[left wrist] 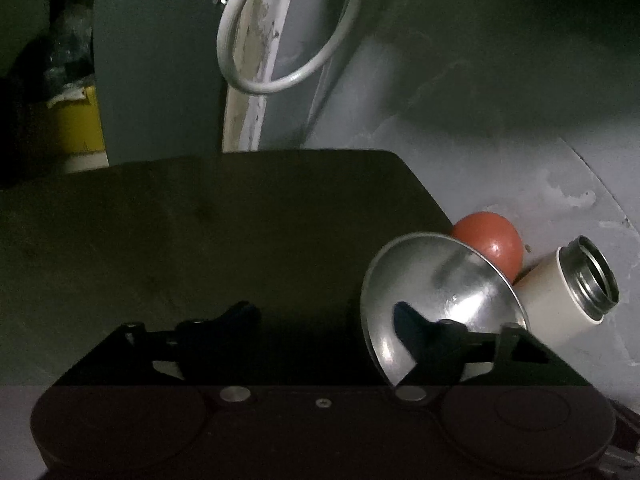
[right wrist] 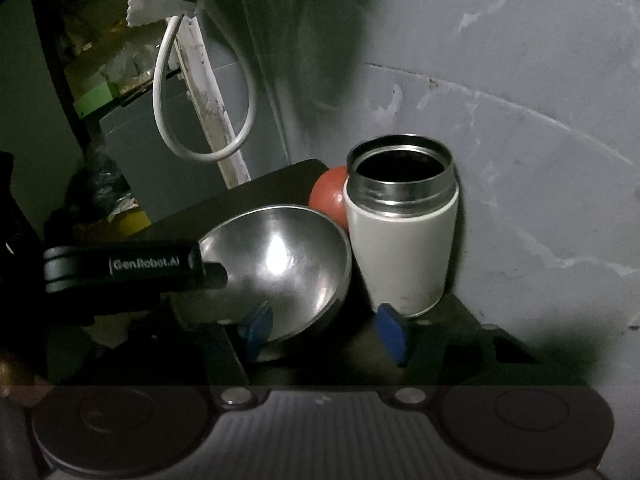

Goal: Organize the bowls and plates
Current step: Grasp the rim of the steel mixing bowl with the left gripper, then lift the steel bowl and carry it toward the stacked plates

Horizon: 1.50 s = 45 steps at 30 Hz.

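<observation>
My left gripper (left wrist: 324,320) has its jaws spread wide over the dark table (left wrist: 200,232); its right finger (left wrist: 416,328) dips inside the shiny round steel bowl (left wrist: 440,292), and the left finger (left wrist: 236,314) stands well clear over bare tabletop. Nothing is pinched between them. From the right wrist camera I see that same gripper body, marked GenRobot.AI, reaching in from the left with its tip over the bowl's near-left rim (right wrist: 212,270).

The steel bowl (right wrist: 280,264) sits near the table's far right corner, tilted in the left view, and I cannot tell whether it rests flat or is tipped up by the finger. Just behind it lies a round red-brown ball-like object (right wrist: 330,196), touching or nearly touching the bowl's rim. Just beside the bowl on the right stands a white cylindrical flask with an open steel mouth (right wrist: 400,240), upright, close against the grey wall (right wrist: 520,120).

My right gripper (right wrist: 324,330) is parted, with blue pads (right wrist: 258,326) showing: one over the bowl's near edge, the other at the flask's base. It grips nothing.

A white looped cable (right wrist: 200,120) hangs beyond the table's far edge.
</observation>
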Tool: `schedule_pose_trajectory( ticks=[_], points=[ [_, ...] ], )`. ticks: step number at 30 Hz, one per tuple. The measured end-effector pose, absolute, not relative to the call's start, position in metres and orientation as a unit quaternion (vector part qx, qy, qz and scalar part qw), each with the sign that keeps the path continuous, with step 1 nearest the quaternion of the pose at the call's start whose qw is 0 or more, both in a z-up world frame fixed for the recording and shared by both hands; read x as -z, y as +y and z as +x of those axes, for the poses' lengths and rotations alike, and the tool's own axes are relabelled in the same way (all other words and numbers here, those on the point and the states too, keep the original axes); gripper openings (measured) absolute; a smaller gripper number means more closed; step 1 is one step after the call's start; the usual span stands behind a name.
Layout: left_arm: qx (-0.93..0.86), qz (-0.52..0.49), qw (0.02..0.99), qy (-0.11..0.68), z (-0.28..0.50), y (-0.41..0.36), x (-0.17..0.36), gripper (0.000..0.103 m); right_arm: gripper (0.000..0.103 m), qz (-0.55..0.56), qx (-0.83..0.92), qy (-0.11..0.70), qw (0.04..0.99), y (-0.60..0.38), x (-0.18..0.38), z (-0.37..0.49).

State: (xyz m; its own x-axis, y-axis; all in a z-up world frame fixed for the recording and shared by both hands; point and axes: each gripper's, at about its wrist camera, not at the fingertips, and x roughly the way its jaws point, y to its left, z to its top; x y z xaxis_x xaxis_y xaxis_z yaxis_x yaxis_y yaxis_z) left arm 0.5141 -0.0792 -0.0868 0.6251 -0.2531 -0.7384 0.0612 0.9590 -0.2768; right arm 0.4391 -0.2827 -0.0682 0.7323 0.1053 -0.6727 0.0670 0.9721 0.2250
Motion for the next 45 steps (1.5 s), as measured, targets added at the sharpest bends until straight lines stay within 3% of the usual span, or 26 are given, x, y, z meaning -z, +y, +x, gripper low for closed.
schedule_pose_trajectory(
  ticks=[4,6,10,15,34,45],
  points=[
    [0.101,-0.119,0.886,0.437,0.512,-0.081,0.090,0.042,0.046,0.126,-0.015,0.371,0.920,-0.283,0.069,0.445],
    [0.107,-0.119,0.886,0.436,0.509,-0.081,0.090,0.036,0.040,0.133,-0.019,0.375,0.917,-0.284,0.070,0.448],
    [0.122,-0.116,0.885,0.435,0.505,-0.084,0.087,0.015,0.034,0.157,-0.025,0.383,0.910,-0.287,0.071,0.453],
    [0.120,-0.104,0.890,0.428,0.492,-0.082,0.085,0.013,0.028,0.162,-0.039,0.387,0.907,-0.289,0.071,0.448],
    [0.133,-0.092,0.945,0.284,0.346,-0.077,-0.011,0.014,0.028,0.153,-0.133,0.272,0.941,-0.307,-0.008,0.314],
    [0.179,-0.074,0.932,0.306,0.235,-0.097,-0.019,0.013,0.028,0.130,-0.184,0.310,0.924,-0.342,-0.017,0.213]
  ],
)
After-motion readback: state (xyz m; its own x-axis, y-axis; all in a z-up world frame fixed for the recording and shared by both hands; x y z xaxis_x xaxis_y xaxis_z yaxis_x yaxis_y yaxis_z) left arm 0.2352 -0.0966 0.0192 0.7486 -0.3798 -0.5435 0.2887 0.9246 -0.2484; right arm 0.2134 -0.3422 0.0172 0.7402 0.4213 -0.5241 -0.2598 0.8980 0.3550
